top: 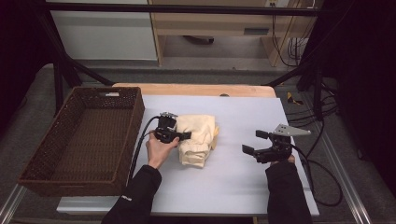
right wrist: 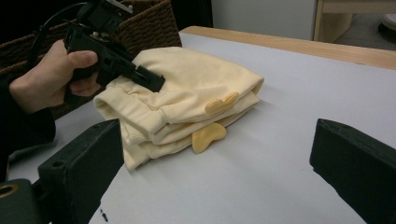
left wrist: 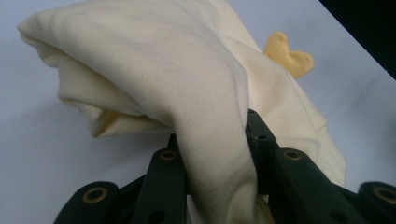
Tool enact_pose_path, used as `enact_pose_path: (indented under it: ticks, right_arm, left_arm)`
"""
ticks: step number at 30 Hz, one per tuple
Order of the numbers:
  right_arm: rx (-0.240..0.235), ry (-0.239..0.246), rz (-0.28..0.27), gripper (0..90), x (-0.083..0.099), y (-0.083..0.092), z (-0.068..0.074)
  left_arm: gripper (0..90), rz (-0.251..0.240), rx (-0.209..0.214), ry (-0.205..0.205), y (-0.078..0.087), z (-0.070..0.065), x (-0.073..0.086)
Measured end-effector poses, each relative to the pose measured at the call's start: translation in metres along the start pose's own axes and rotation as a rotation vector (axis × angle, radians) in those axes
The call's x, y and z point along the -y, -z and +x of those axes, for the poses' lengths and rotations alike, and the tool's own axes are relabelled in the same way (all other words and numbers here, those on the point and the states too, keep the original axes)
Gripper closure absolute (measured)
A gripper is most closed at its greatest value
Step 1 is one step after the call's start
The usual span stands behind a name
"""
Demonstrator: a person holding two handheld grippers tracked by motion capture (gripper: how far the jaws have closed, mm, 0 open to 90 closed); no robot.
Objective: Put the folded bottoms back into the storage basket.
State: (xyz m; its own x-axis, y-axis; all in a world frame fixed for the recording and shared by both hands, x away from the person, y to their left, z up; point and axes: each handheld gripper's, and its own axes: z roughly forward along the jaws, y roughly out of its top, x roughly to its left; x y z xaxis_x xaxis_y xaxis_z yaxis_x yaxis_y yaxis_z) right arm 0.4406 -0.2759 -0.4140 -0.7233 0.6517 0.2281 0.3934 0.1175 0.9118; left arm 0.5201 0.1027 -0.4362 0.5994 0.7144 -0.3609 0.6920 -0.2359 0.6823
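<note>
With your left gripper fingers clamped on the folded garment and your right gripper wide open and empty, lift slowly toward the basket, supporting the bundle.

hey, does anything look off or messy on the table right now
Nothing is spilled or damaged. The cream garment lies loosely folded on the white table cover, one fold pinched and lifted by the left gripper. The wicker basket overhangs the table's left edge. The right gripper is open, apart from the garment.

Soft, matt, finely ribbed knit cream garment; coarse dark-brown woven wicker basket; smooth matt pale table cover; smooth light wood table edge; matt black plastic gripper jaws.
</note>
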Motion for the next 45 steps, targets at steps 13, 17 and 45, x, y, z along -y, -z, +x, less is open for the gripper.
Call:
enact_pose_path:
  ticks: [13,17,45]
  right_arm:
    - [0.001,0.000,-0.001,3.3,0.000,0.000,0.000]
    - [0.001,0.000,-0.001,3.3,0.000,0.000,0.000]
    - [0.002,0.000,-0.003,3.3,0.000,0.001,0.000]
  left_arm:
    - [73.0,-0.020,0.019,-0.027,0.008,-0.010,-0.005]
    - [73.1,-0.027,0.023,-0.037,0.010,-0.015,-0.007]
    - [73.2,-0.060,0.046,-0.108,0.043,-0.038,-0.022]
